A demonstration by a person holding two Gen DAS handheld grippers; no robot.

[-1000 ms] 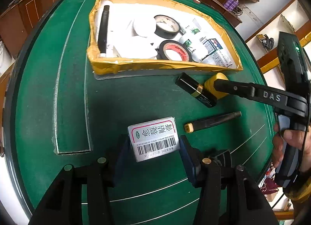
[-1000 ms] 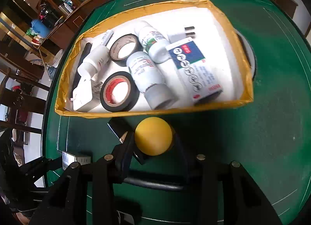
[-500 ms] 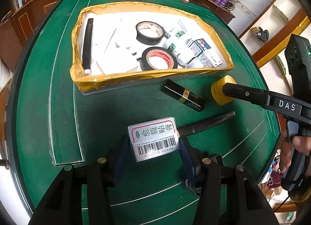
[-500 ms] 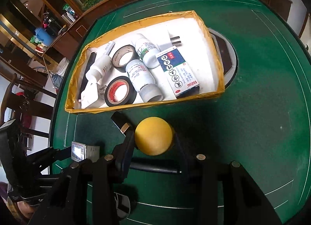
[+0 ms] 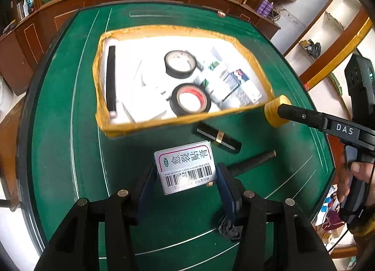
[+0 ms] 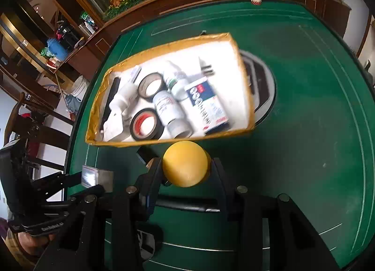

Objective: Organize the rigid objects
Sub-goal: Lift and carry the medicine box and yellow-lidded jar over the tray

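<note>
My left gripper (image 5: 186,175) is shut on a silver medicine box (image 5: 185,169) with a barcode, held above the green table; the box also shows in the right wrist view (image 6: 90,176). My right gripper (image 6: 186,170) is shut on a yellow round lid-like object (image 6: 185,163), seen side-on in the left wrist view (image 5: 276,111), near the tray's front right corner. The yellow-taped tray (image 5: 164,123) (image 6: 164,141) holds two black tape rolls (image 5: 189,99), white bottles (image 6: 168,111), a blue-white box (image 6: 206,104) and a black pen (image 5: 110,81).
A black and gold tube (image 5: 218,136) and a black stick (image 5: 253,162) lie on the green table (image 5: 70,153) in front of the tray. A round grey inset (image 6: 264,90) sits behind the tray. Wooden cabinets ring the table.
Both grippers have risen and pulled back with their objects; the tray looks smaller and farther. The yellow object has moved from beside the black tube up to the tray's front right corner.
</note>
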